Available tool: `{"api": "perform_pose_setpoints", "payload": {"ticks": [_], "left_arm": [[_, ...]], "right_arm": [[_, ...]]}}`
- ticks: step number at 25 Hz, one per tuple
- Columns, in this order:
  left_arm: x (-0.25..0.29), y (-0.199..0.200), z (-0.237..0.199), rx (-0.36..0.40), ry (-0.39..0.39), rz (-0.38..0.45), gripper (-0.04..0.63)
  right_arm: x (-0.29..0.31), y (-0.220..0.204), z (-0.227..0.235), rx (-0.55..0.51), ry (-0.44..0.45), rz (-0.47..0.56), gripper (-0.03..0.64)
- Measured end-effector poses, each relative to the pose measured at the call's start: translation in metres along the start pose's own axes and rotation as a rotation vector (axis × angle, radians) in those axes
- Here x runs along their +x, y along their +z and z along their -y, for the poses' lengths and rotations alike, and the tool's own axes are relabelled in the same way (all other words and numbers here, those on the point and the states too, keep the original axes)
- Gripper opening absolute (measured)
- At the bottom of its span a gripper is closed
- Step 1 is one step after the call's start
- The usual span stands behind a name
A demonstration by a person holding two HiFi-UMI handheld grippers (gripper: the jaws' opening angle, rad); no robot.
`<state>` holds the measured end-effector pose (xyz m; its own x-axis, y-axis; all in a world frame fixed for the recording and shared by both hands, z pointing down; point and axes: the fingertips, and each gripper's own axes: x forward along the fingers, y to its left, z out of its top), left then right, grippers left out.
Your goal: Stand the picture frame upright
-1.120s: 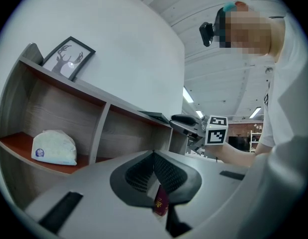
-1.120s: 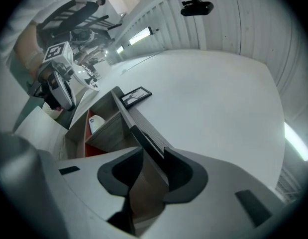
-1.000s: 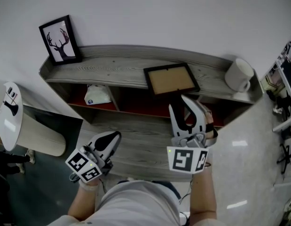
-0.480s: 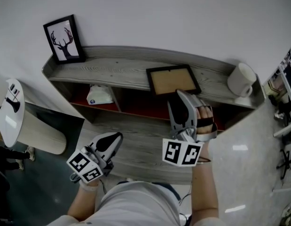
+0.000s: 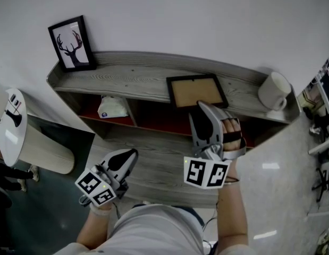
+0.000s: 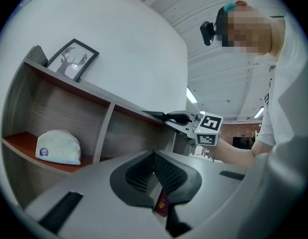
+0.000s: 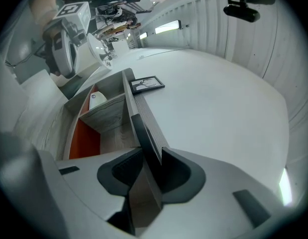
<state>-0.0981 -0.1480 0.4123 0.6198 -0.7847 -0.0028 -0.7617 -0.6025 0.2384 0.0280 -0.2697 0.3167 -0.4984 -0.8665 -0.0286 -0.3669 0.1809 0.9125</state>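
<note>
Left end of the shelf [image 5: 127,78]: a deer picture [image 5: 71,42] stands upright against the wall, a fair model for the finished pose. The left gripper [image 5: 131,155] hangs low in front of the shelf, clear of the work. Its jaws are drawn together with nothing identifiable held; only a dark red sliver shows in the slit at their base.

Centre-right: the picture frame [image 5: 197,91] lies flat on the shelf top, brown face upward. The right gripper [image 5: 200,108] points level at its near edge, one jaw above and one below. The jaws have just been closing and appear clamped on the rim.

Recommended: confirm a firm bite, then raise the gripped edge in a steady arc. Keep the far edge planted so it does not skid, and stay clear of the mug [image 5: 274,91] at the right end.
</note>
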Motion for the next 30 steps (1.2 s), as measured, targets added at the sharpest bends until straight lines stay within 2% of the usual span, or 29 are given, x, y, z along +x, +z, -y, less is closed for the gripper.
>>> {"api": "perform_pose_setpoints", "payload": {"ticks": [5, 15, 21, 26, 30], "left_arm": [[0.0, -0.001, -0.001, -0.009, -0.007, -0.002, 0.015], [0.0, 0.0, -0.001, -0.015, -0.012, 0.004, 0.015], [0.004, 0.001, 0.0, -0.017, -0.018, 0.006, 0.015], [0.007, 0.004, -0.002, -0.014, -0.014, 0.009, 0.015], [0.01, 0.007, -0.002, -0.01, -0.02, 0.011, 0.015]], "right_arm": [[-0.006, 0.014, 0.001, 0.009, 0.007, 0.051, 0.112], [-0.001, 0.033, 0.031, 0.227, 0.072, 0.159, 0.081], [0.011, 0.043, 0.044, 0.334, 0.172, 0.208, 0.073], [0.022, 0.05, 0.056, 0.479, 0.262, 0.284, 0.072], [0.028, 0.054, 0.065, 0.564, 0.318, 0.304, 0.072]]}}
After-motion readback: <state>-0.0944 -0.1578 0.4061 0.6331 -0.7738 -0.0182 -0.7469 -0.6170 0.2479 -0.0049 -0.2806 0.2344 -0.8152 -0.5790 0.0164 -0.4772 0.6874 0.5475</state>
